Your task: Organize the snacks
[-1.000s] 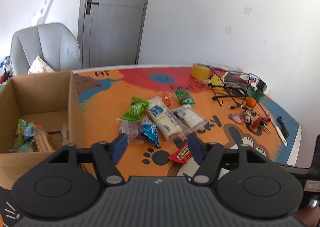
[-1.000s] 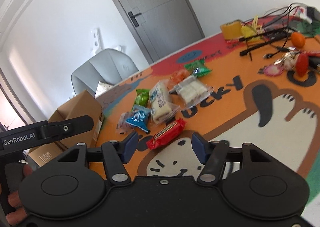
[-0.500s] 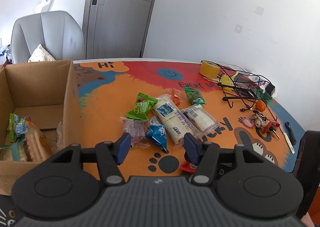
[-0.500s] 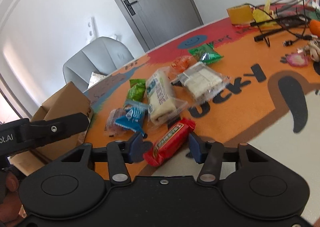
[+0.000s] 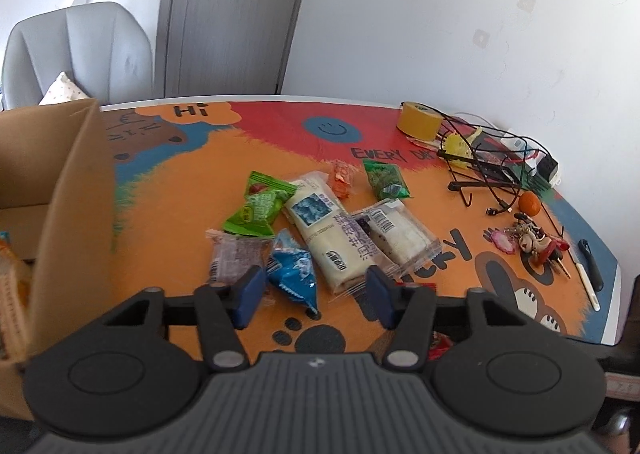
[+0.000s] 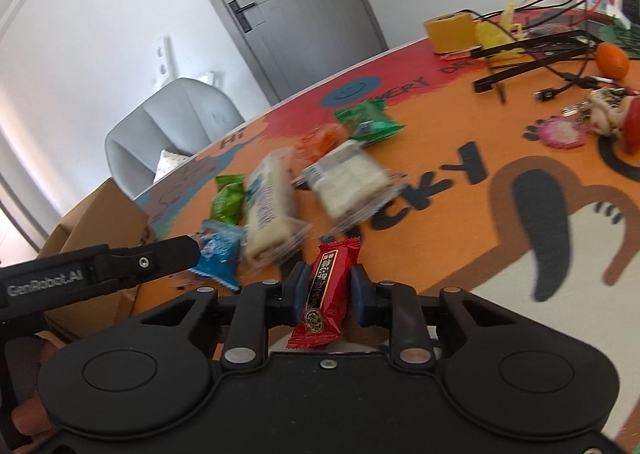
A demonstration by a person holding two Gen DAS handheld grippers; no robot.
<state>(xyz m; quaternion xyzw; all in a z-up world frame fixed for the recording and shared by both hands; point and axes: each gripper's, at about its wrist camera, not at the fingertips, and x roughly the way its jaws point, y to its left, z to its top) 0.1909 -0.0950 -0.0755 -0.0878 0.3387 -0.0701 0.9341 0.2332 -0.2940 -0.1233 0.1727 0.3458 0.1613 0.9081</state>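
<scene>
My right gripper [image 6: 325, 288] is shut on a red snack bar [image 6: 329, 274], lifted just off the orange mat. My left gripper [image 5: 314, 292] hangs low over the snack pile with its jaws closing. A blue packet [image 5: 294, 274] lies between its fingers, and the pads do not touch it. Around it lie a purple clear packet [image 5: 234, 256], a light green packet [image 5: 260, 205], a long white packet [image 5: 320, 230], a second white packet [image 5: 394, 232], an orange candy [image 5: 342, 183] and a dark green packet [image 5: 386, 183]. The cardboard box [image 5: 72, 189] stands at the left with snacks inside.
At the back right of the table sit a yellow tape roll [image 5: 418, 121], tangled cables with a black stand [image 5: 480, 169], an orange fruit [image 5: 530, 201], a keychain bundle [image 5: 532, 242] and a pen [image 5: 590, 262]. A grey chair [image 5: 80, 53] stands behind the box.
My right gripper moved forward and closed on the red snack bar. My left gripper moved forward and down toward the pile, its jaws narrowing around the blue packet.
</scene>
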